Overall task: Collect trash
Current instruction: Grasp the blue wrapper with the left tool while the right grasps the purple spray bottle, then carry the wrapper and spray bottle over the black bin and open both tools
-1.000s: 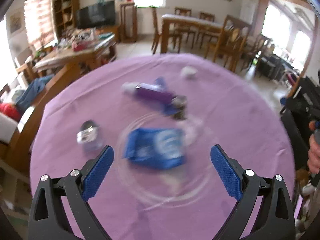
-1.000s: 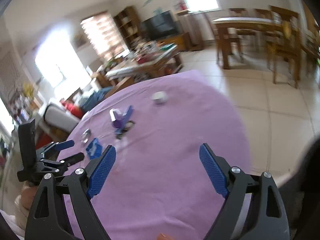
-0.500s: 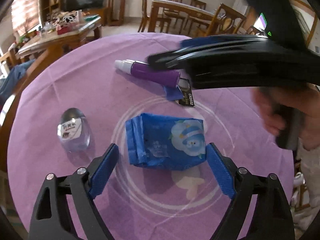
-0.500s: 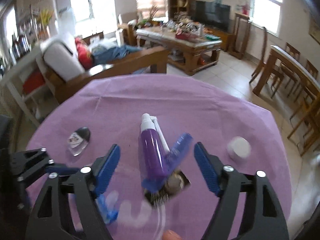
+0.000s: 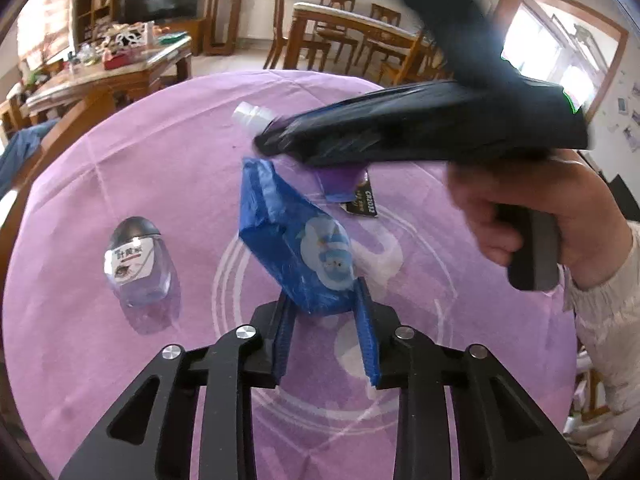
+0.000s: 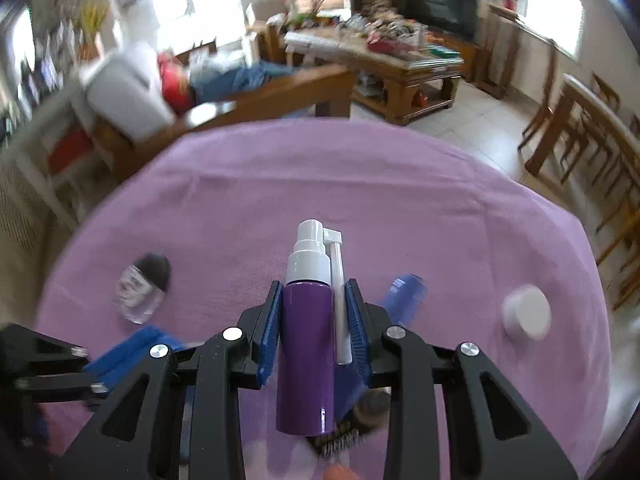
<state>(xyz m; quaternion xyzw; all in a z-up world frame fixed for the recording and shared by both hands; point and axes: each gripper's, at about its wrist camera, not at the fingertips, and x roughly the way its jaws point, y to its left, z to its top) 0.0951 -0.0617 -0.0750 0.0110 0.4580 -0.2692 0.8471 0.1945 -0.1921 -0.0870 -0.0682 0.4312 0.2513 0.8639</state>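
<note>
Both grippers have just been closing, each with a piece of trash between its jaws. In the left wrist view the left gripper [image 5: 325, 304] is clamped on the lower end of the blue packet [image 5: 294, 240], whose long axis runs away from the jaws up and to the left of the frame, so the packet stands tilted with its far end raised off the purple-covered desk [image 5: 140, 380]. In the right wrist view the right gripper [image 6: 314, 312] is clamped across the purple spray bottle [image 6: 306, 344], just below its white pump head; the bottle's long axis lies straight along the fingers, white head pointing away toward the upper middle of the frame, base toward the camera. The person's right hand [image 5: 532, 216] crosses the upper right of the left view, its gripper body directly above and beyond the packet, so the two tools sit close together. Still on the desk are a small clear bottle with a dark cap [image 5: 134, 264] at left centre of the left view, nearer the left gripper, and a white cap [image 6: 526, 316] at right of the right view, nearer the right one. A black battery card [image 5: 364, 202] lies under the spray bottle. The coming lift probably needs the hands to part first.
</note>
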